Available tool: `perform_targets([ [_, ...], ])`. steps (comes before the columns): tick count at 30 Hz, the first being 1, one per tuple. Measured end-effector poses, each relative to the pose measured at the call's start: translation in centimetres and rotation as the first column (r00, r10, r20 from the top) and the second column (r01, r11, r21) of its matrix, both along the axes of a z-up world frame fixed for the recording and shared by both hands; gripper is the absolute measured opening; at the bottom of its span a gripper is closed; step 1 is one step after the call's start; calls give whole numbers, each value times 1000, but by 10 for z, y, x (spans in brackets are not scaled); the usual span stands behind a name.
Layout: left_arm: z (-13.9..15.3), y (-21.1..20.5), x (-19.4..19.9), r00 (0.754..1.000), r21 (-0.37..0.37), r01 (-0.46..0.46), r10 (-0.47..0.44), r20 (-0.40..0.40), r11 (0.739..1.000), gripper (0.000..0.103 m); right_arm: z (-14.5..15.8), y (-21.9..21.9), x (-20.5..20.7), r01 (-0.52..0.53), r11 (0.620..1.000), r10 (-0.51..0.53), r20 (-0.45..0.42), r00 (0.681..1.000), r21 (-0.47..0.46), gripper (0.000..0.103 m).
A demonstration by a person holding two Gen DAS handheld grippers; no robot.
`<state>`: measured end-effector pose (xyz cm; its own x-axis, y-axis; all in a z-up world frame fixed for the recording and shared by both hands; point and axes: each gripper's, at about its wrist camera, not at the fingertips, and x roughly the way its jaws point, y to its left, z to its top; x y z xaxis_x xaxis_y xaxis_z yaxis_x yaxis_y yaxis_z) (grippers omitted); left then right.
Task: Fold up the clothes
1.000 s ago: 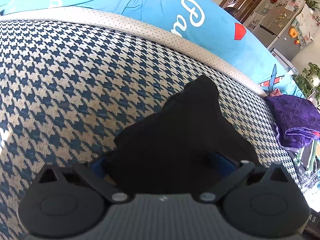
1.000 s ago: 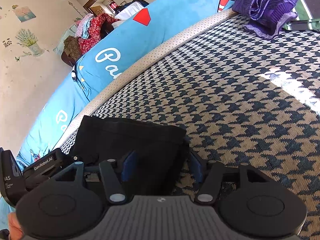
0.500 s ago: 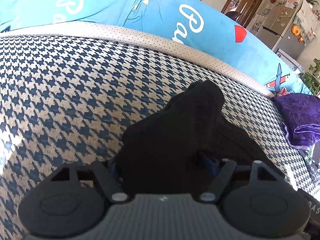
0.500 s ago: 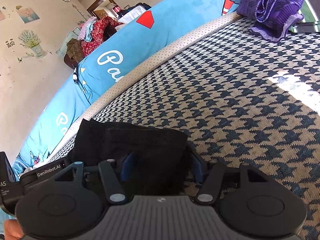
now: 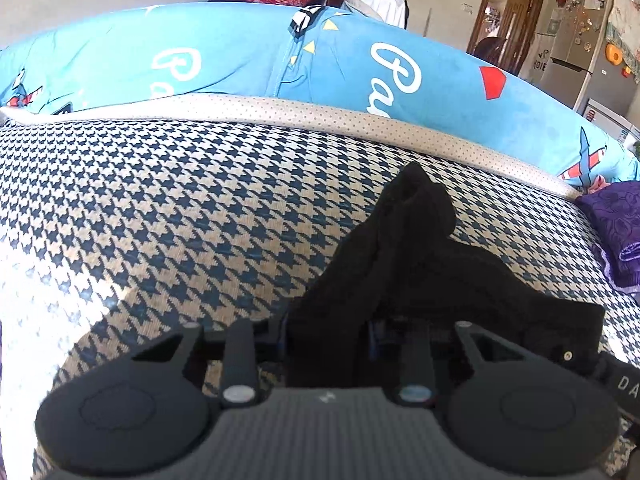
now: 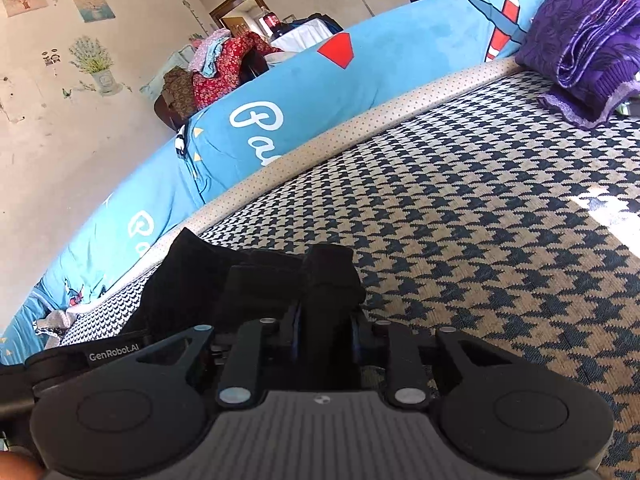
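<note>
Left wrist: left gripper (image 5: pixel 326 340) was closing its jaws on a bunched edge of the black garment (image 5: pixel 420 252), cloth pinched between the pads. The garment lay crumpled on the houndstooth cover (image 5: pixel 180 220), one peak standing up toward the blue cushion (image 5: pixel 248 52), the rest trailing right toward the other tool. Grip sat at the near edge, probably so the edge could be lifted and carried over for a fold. A purple pile (image 5: pixel 616 220) sat at the far right (likely a done item, set well apart).

Right wrist: right gripper (image 6: pixel 324 332) was also closing, with a thick fold of the garment (image 6: pixel 256 276) pressed between its pads. The black cloth spread left from there, near the dotted piping (image 6: pixel 360 128), and the left tool's body showed just beside it at lower left. Both tools held the near edge side by side, which reads as a two-corner hold to keep the edge straight. The cover (image 6: pixel 480 220) ahead was bare up to the purple pile (image 6: pixel 580 48), so there was room to lay the fold forward. Fold looked early: the cloth was not yet flat.
</note>
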<state>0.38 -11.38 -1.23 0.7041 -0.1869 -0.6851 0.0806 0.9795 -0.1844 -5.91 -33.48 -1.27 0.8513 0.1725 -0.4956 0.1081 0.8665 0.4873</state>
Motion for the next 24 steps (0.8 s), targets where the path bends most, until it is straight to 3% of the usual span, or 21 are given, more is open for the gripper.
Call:
perform_targets([
  [6,8,19,-20,996,6,-86,86,-28,996,23,12,6,-2,-48,999,48,49,998,-1,22],
  [12,6,33,-15,995,-86,-91,86,-59,992,26,8,3,-1,-22,1000,22,8,1000,5,22],
  [18,-1,34,-12,994,-164,-65,50,-94,984,43,-15,-26,-3,71,976,-55,-83,995,207,34],
  [20,-6,35,-9,993,-189,-59,39,-107,980,46,-16,-28,-6,77,974,-60,-86,994,215,45],
  [24,-14,33,0,993,-214,-44,19,-117,976,50,-21,-30,-9,80,970,-57,-107,993,231,53],
])
